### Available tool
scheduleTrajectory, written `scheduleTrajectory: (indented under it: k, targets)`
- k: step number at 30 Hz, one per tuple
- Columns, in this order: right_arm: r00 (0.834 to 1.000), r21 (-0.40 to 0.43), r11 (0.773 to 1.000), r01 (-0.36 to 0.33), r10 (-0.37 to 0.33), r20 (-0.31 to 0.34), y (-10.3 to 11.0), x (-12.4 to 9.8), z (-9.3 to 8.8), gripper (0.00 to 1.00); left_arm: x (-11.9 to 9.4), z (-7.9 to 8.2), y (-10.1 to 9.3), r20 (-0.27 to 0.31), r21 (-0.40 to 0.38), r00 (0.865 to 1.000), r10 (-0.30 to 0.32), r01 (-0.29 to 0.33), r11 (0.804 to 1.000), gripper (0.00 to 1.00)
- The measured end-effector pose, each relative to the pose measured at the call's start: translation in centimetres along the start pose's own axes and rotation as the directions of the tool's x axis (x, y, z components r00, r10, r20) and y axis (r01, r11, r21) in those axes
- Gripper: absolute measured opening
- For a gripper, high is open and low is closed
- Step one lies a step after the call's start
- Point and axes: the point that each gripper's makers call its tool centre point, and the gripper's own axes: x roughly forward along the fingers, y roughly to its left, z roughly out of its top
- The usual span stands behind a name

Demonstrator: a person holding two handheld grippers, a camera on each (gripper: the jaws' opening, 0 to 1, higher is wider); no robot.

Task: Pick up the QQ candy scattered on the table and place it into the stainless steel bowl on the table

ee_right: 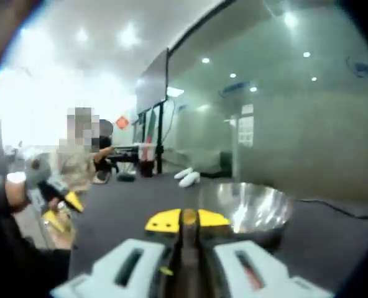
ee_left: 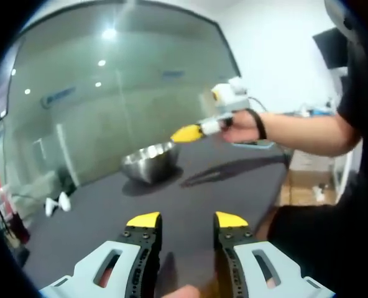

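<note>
The stainless steel bowl [ee_left: 150, 160] stands on the dark grey table [ee_left: 190, 186], ahead and a little left of my left gripper [ee_left: 188, 220]. That gripper hovers open over the table with nothing between its yellow tips. A hand holds my right gripper [ee_left: 189, 133] in the air just right of the bowl and above its rim, tips together. In the right gripper view, the right gripper [ee_right: 184, 221] is shut, with the bowl [ee_right: 249, 208] close behind it to the right. I cannot make out a candy between its tips. The left gripper [ee_right: 63, 212] shows open at the left.
Two small white objects [ee_left: 56, 203] lie on the table's far left part, and they appear again [ee_right: 187, 177] beyond the bowl. A glass wall [ee_left: 109, 105] runs behind the table. The person's arm [ee_left: 296, 131] reaches in from the right, and their body stands at the table's right edge.
</note>
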Motion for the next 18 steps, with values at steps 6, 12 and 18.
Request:
scheduleTrajectory:
  k: [6,12,18]
  targets:
    - [0.986,0.047,0.986,0.163,-0.164,0.018,-5.4,3.1,1.5,0.1,-0.2,-0.4,0.0,-0.011,-0.02,1.0,0.0,0.0,1.0,0.35]
    - [0.966,0.04,0.966,0.255,-0.253,-0.049,-7.8,4.5,0.3,0.17,-0.7,-0.6,0.4,-0.015,-0.019,1.0,0.013,-0.013,1.0,0.35]
    - [0.965,0.042,0.965,0.258,-0.255,-0.06,-7.5,4.0,-0.4,0.22,-1.0,-0.8,0.8,-0.016,-0.024,1.0,0.022,-0.023,0.999,0.35]
